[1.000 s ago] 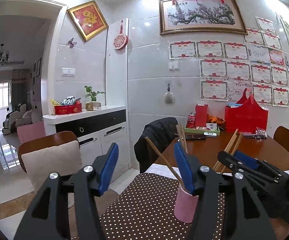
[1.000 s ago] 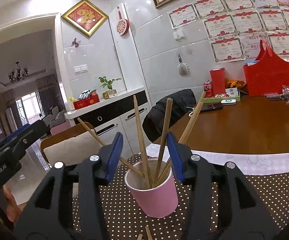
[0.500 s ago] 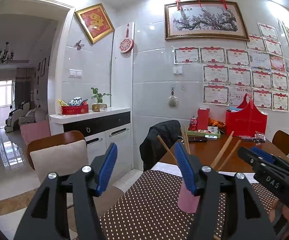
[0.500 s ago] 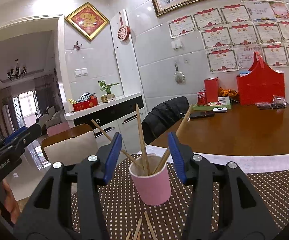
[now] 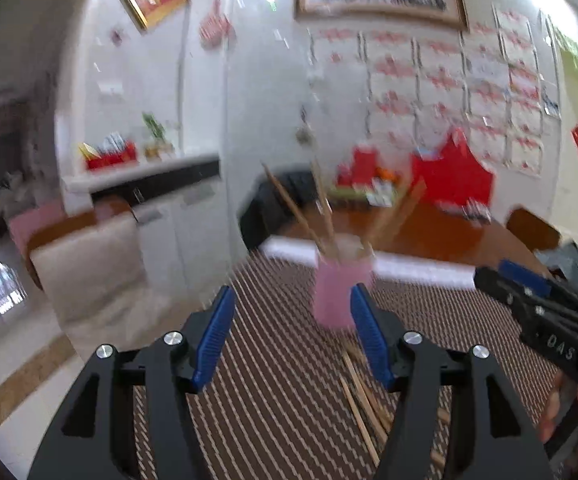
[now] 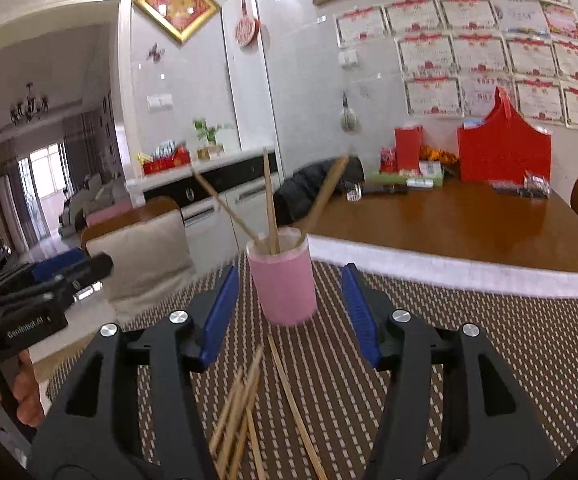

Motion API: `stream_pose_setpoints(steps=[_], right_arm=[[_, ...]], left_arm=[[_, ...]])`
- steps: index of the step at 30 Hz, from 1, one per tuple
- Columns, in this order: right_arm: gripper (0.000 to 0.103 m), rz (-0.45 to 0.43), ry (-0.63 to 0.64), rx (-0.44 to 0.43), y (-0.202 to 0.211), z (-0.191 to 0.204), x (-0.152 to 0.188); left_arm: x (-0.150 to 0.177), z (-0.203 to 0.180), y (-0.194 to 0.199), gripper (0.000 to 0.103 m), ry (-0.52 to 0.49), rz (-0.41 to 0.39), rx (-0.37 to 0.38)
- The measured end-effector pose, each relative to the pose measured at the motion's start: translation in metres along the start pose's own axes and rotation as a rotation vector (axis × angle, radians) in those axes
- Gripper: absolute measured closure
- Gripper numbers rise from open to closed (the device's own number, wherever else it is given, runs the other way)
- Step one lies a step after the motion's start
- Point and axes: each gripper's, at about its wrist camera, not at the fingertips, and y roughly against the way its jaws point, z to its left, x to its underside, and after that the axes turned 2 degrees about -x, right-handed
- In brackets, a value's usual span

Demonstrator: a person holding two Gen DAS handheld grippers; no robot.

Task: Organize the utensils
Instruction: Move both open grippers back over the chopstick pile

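Observation:
A pink cup (image 6: 284, 280) stands on a brown dotted mat (image 6: 429, 344) with several wooden chopsticks upright in it; it also shows, blurred, in the left wrist view (image 5: 339, 292). Loose chopsticks (image 6: 241, 404) lie on the mat in front of the cup, and show in the left wrist view (image 5: 363, 396) too. My right gripper (image 6: 287, 316) is open and empty, just short of the cup and above the loose sticks. My left gripper (image 5: 289, 336) is open and empty, left of the cup.
The mat lies on a brown wooden table (image 6: 469, 224) with red boxes and a red basket (image 6: 503, 152) at the back. A cushioned chair (image 6: 141, 256) stands at the table's left edge. A white cabinet (image 6: 209, 200) lines the wall.
Both grippers have pulled back from the cup and tilted down, so the loose chopsticks on the mat now show. Both stay open.

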Motion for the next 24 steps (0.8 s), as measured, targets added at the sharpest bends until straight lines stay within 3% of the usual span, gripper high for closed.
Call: stream_pose_setpoints(steps=[5, 10, 16, 24], right_arm=[[0.049, 0.134, 0.010, 0.015, -0.005, -0.007, 0.027], [0.048, 0.225, -0.008, 0.017, -0.012, -0.014, 0.051], [0.045, 0.268, -0.036, 0.014, -0.014, -0.021, 0.068], [0.045, 0.305, -0.050, 0.014, -0.022, -0.030, 0.075]], left_arm=[[0.036, -0.003, -0.026, 0.043, -0.019, 0.203, 0.038], [0.070, -0.013, -0.047, 0.043, -0.057, 0.347, 0.066], [0.095, -0.026, -0.063, 0.043, -0.114, 0.435, 0.076], [0.098, -0.043, -0.081, 0.043, -0.139, 0.501, 0.099]])
